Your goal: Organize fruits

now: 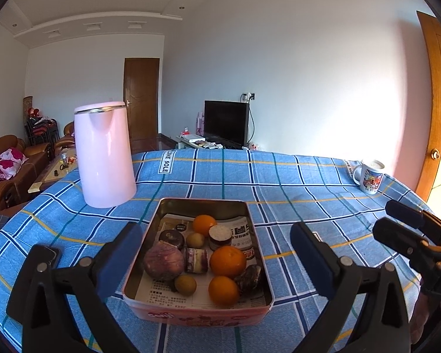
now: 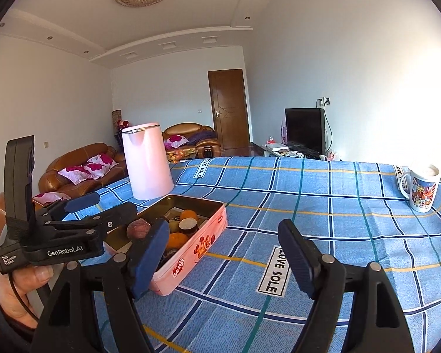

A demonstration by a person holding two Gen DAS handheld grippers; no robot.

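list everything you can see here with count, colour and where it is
tin: 1, pink outside, centre of table, paper-lined
oranges: 3, orange, in tin
small round fruits: 2, yellow-green, in tin
large round fruit: 1, purple-red, tin's left side
dark cut pieces: about 4, purple-brown, in tin
kettle: 1, pale pink, behind-left of tin
mug: 1, white, printed, far right
tablecloth: 1, blue check, over table
left gripper: jaws open, either side of tin
right gripper: jaws open, over cloth right of tin

Bright daylight from the right, blown-out glare on the wall [image 1: 352, 103], sharp focus, heavy fisheye bending, dark corners.
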